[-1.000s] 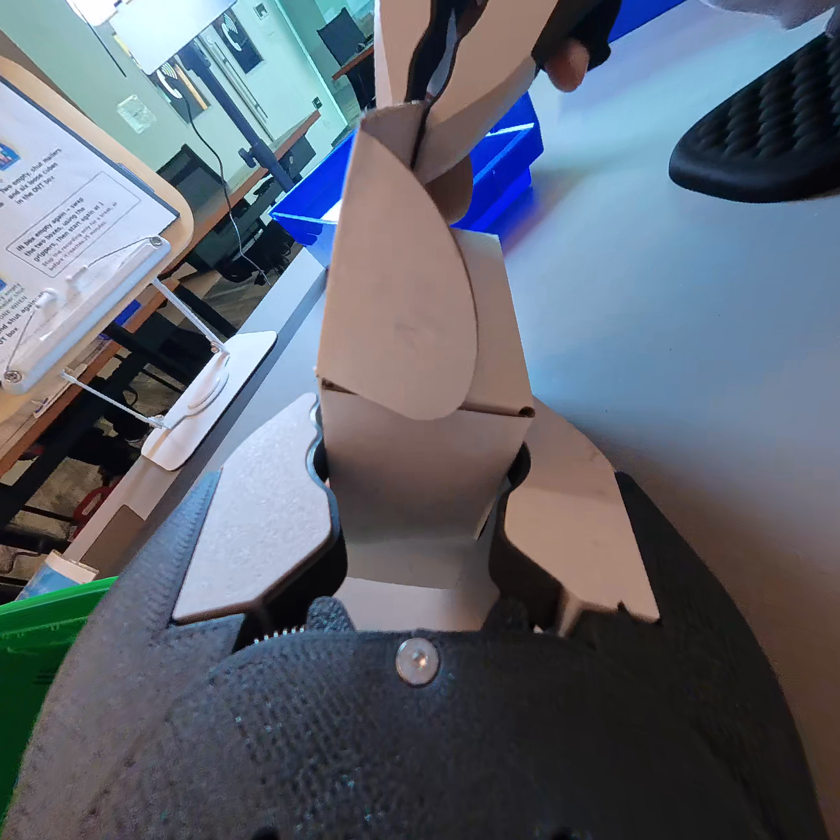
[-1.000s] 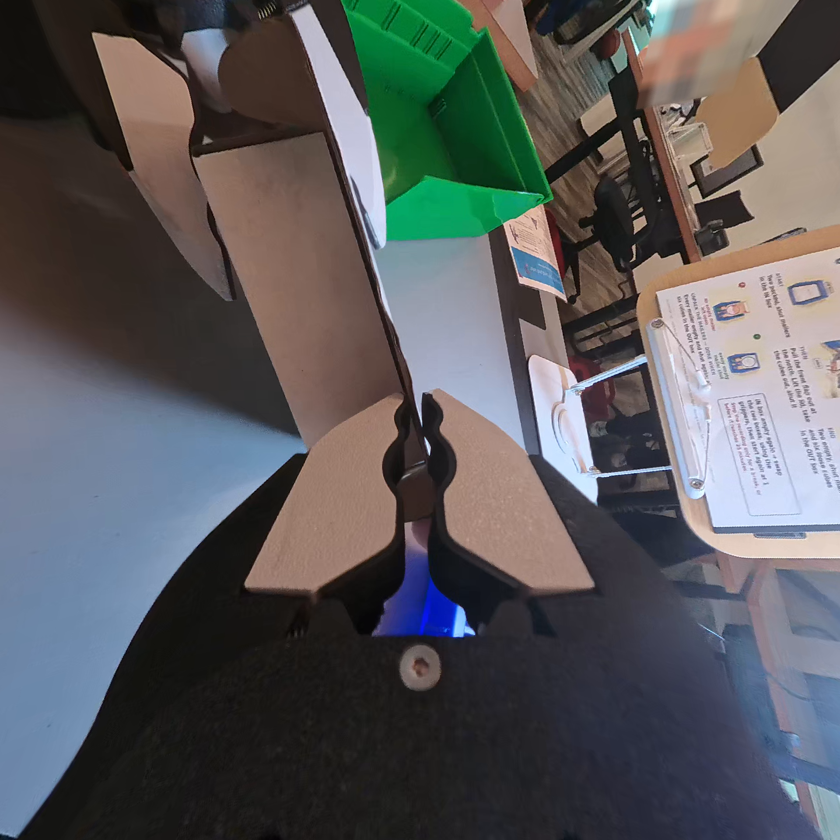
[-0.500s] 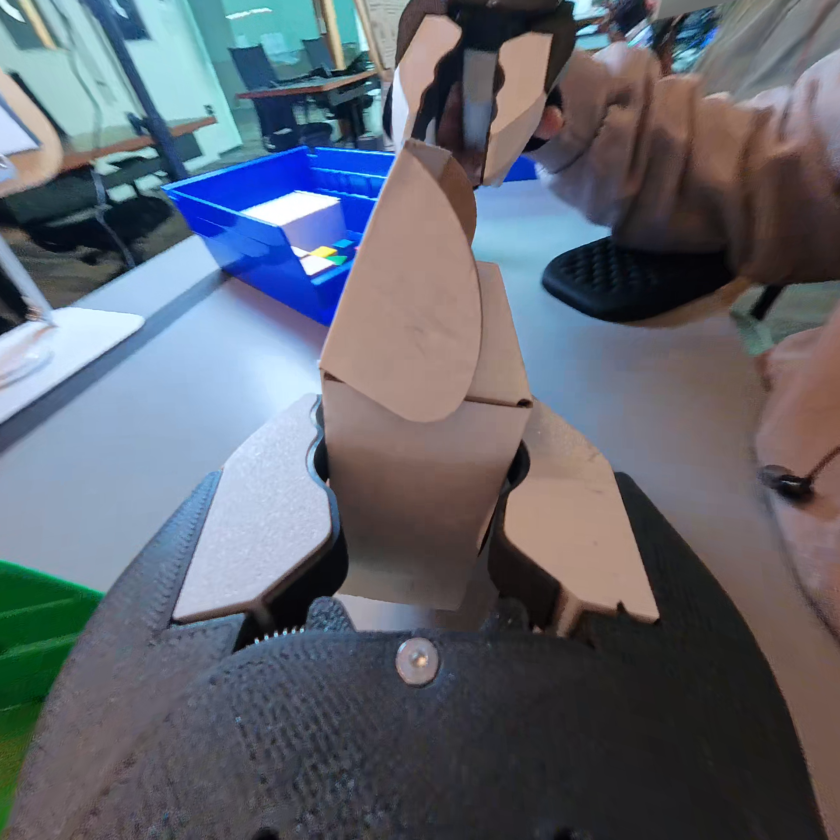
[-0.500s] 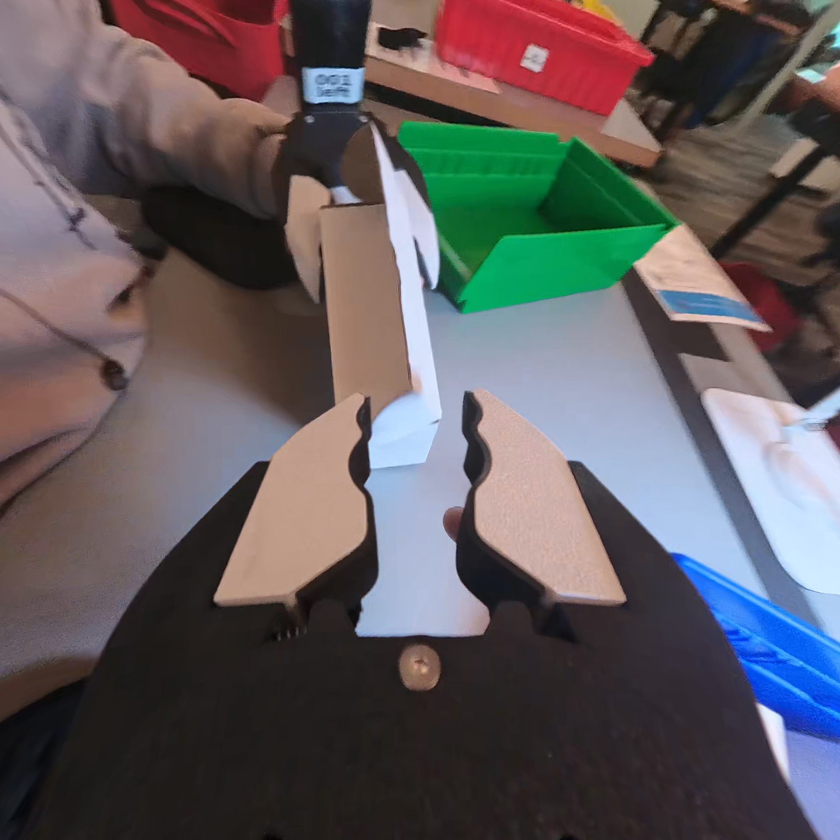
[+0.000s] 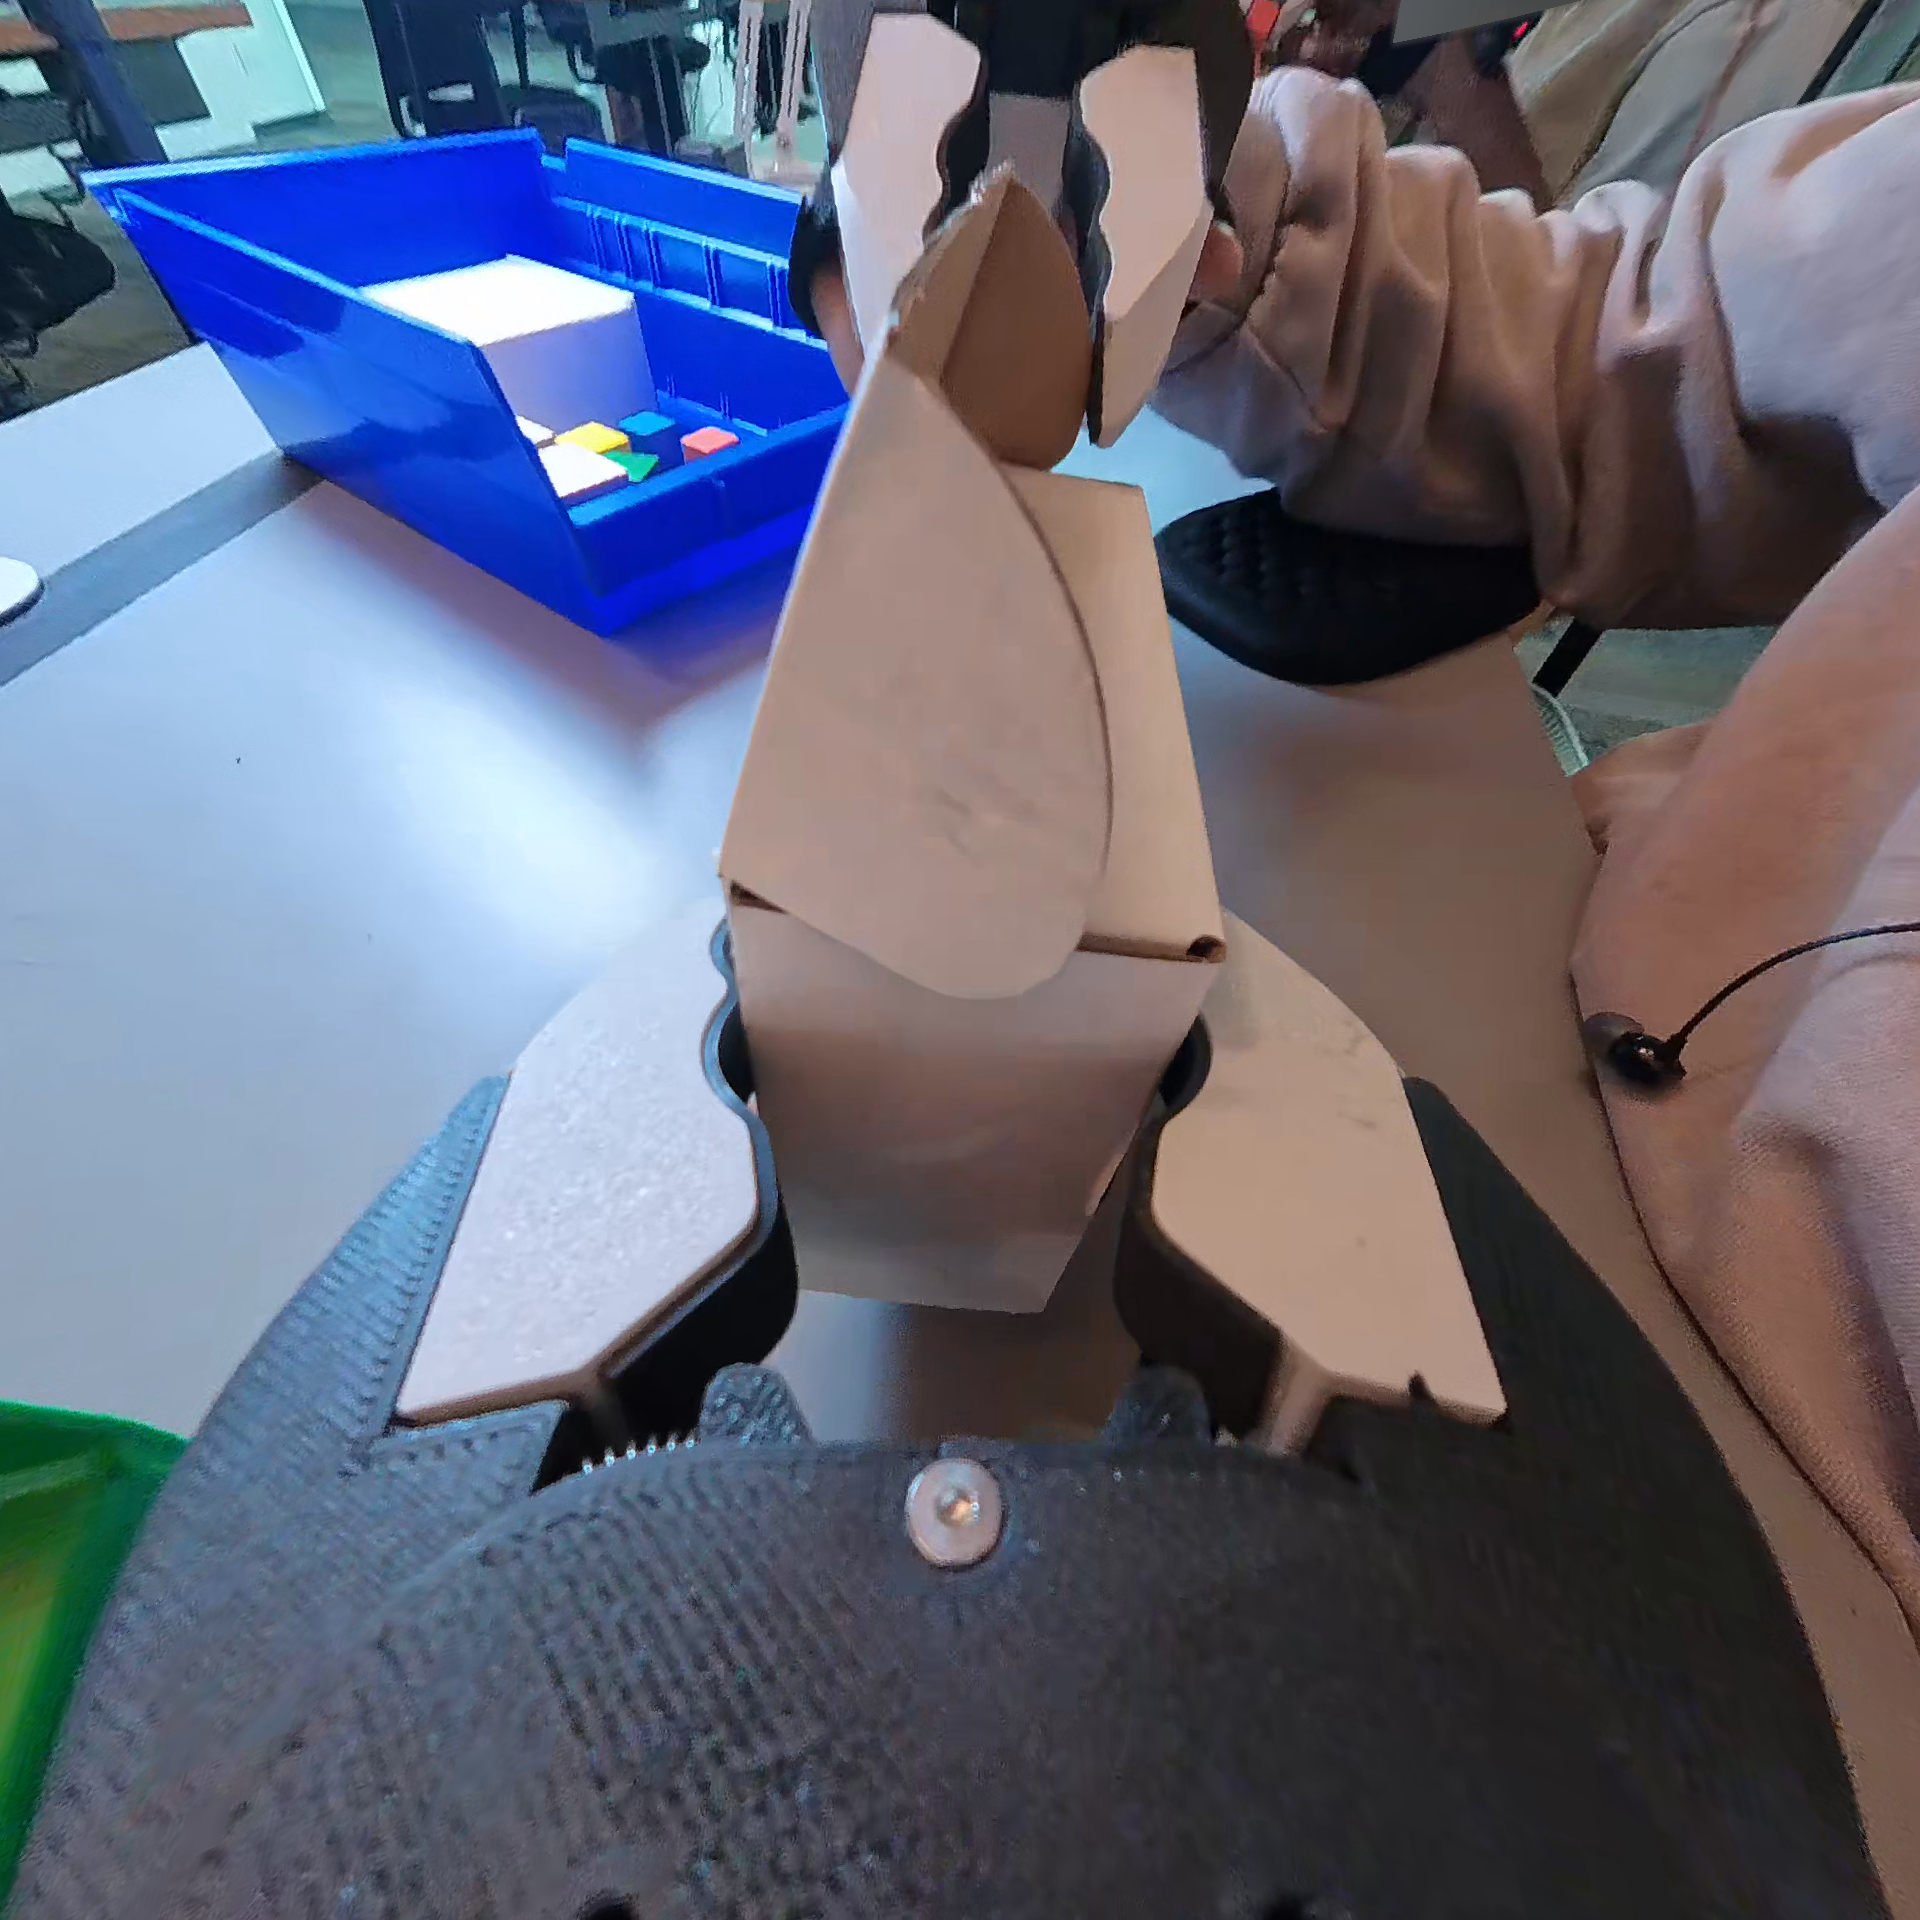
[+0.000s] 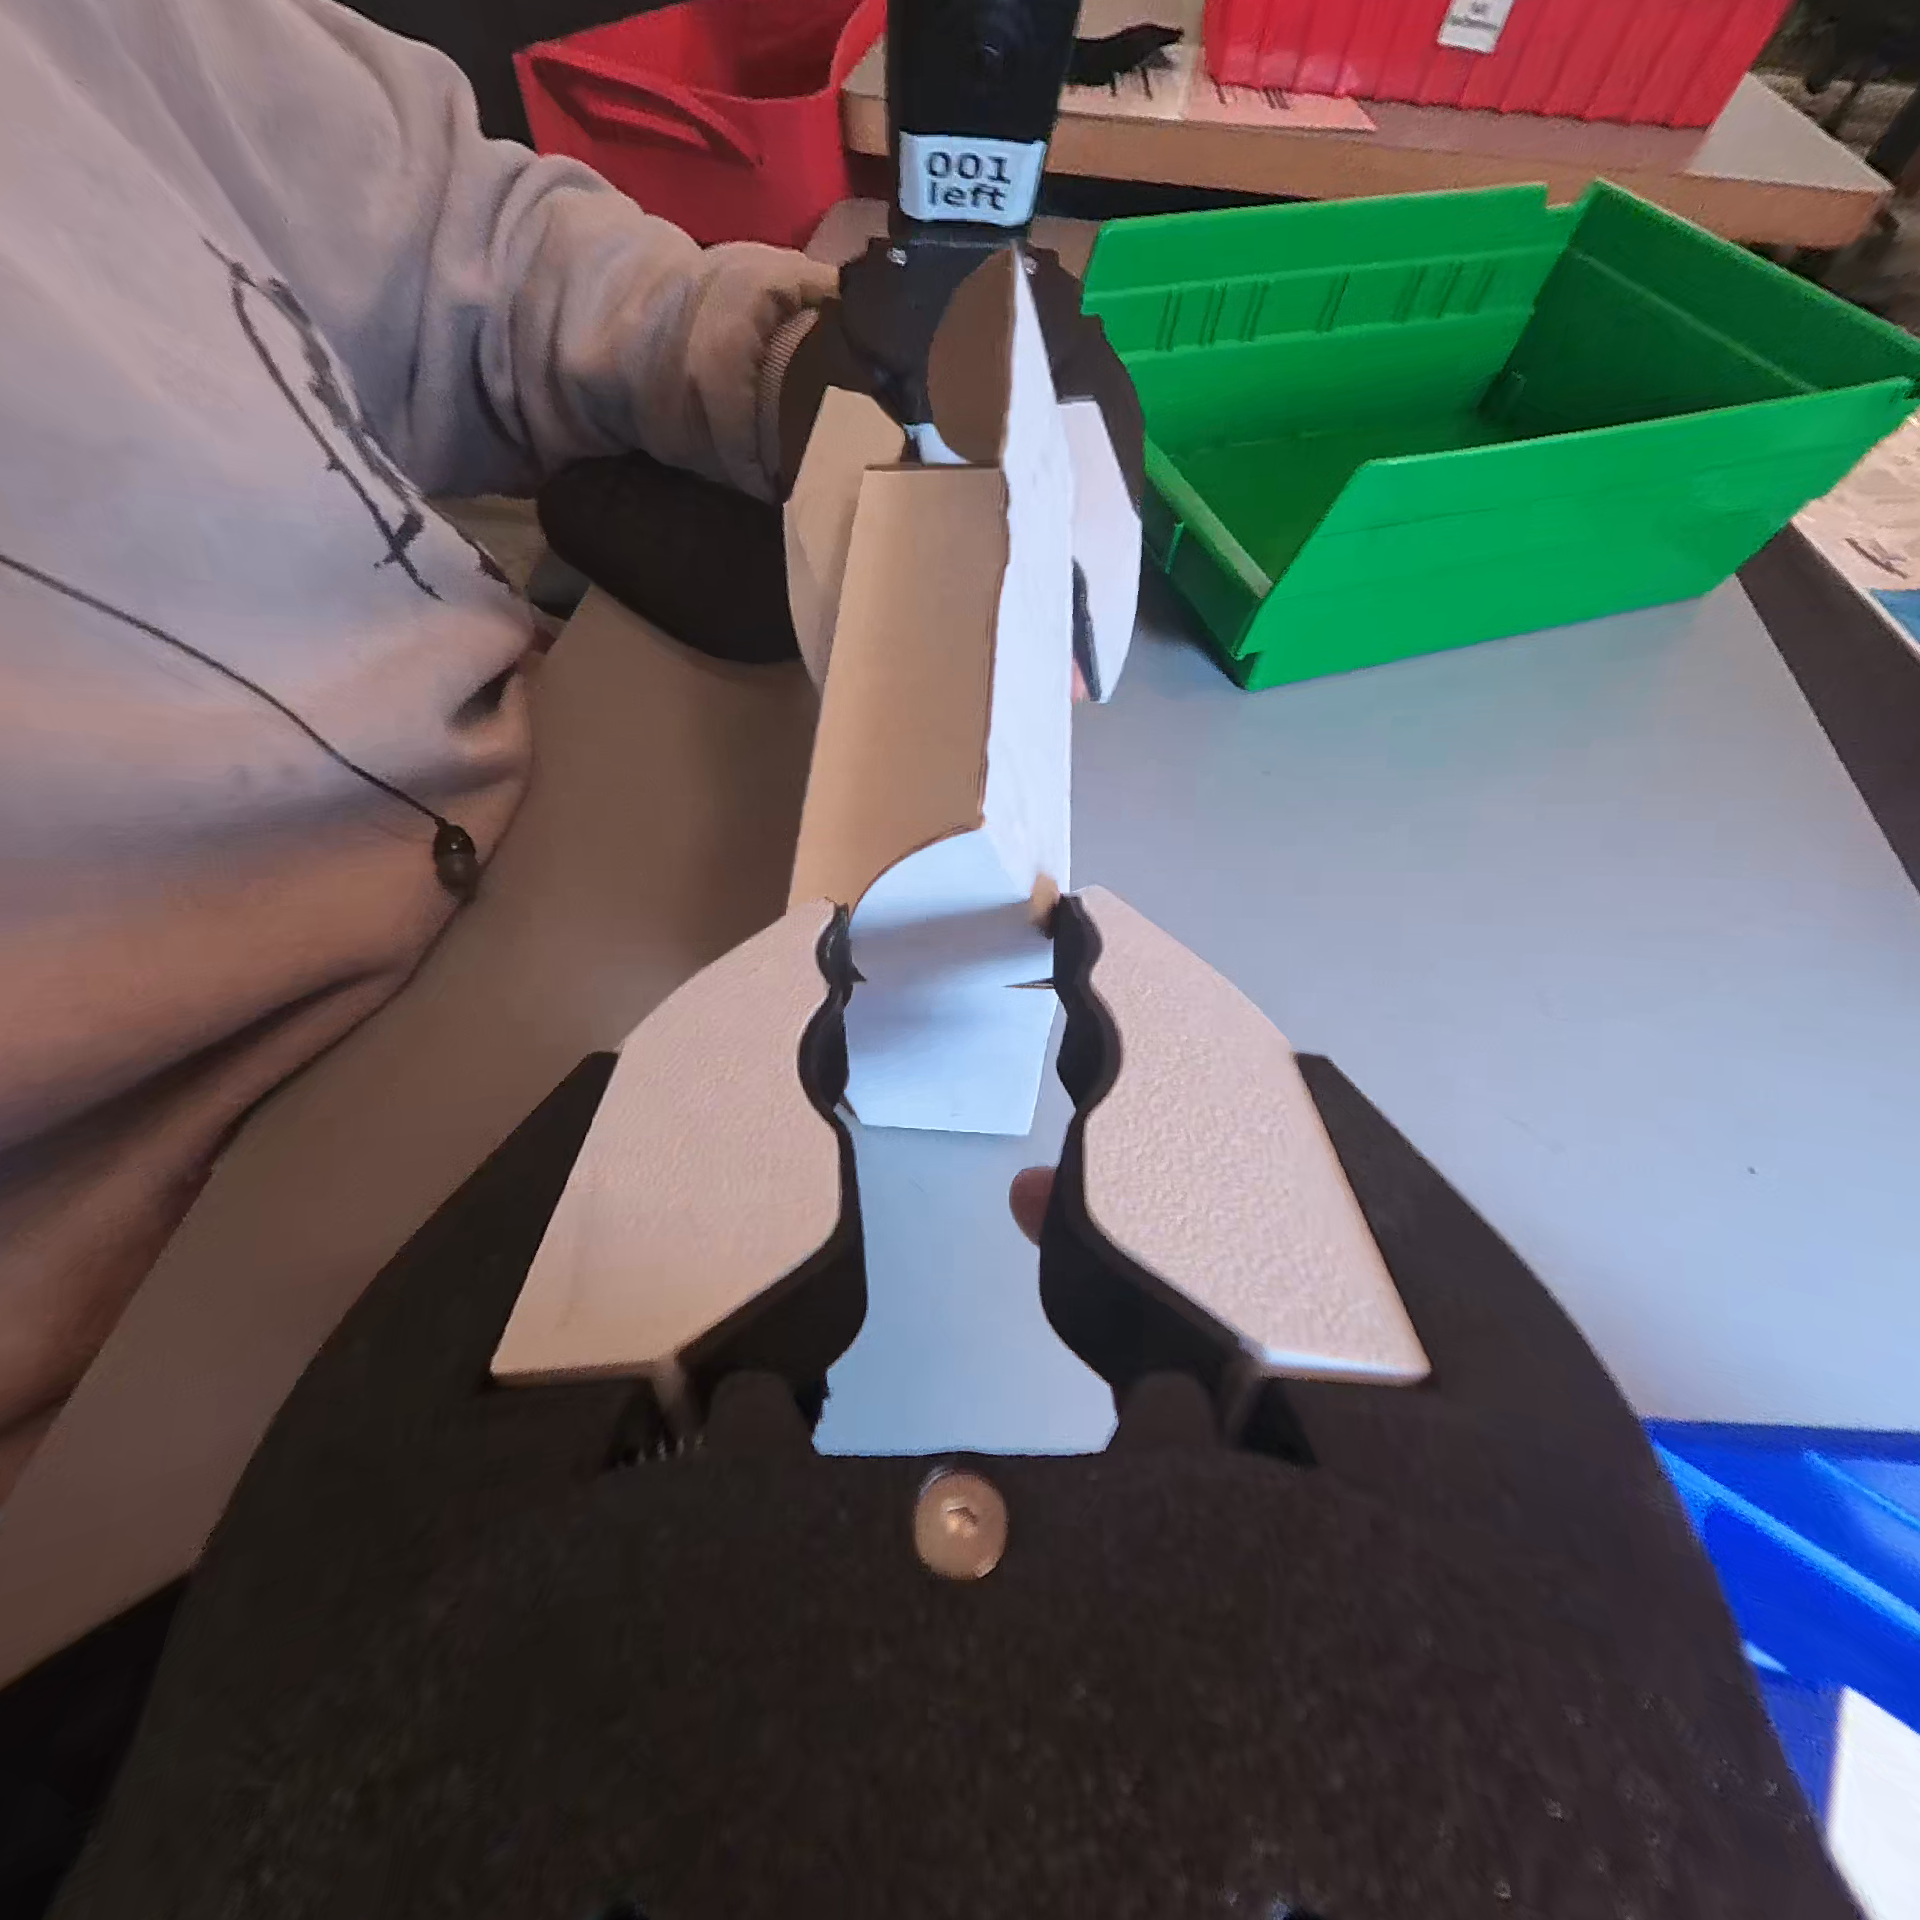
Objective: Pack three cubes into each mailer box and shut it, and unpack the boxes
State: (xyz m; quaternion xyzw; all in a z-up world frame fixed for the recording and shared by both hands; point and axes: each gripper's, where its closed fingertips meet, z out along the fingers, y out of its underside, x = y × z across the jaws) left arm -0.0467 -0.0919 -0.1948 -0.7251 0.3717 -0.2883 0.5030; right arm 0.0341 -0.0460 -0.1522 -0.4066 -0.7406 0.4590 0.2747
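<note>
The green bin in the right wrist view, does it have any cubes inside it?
No, the green bin shows only its bare green floor and walls, with no cubes in the part that is visible.

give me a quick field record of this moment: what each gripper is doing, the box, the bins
left gripper: shut on one end of the mailer box
right gripper: open, fingers either side of the box's far end
box state: held above the table, end flap loose
blue bin: coloured cubes and a white box inside
green bin: nothing visible inside
</note>
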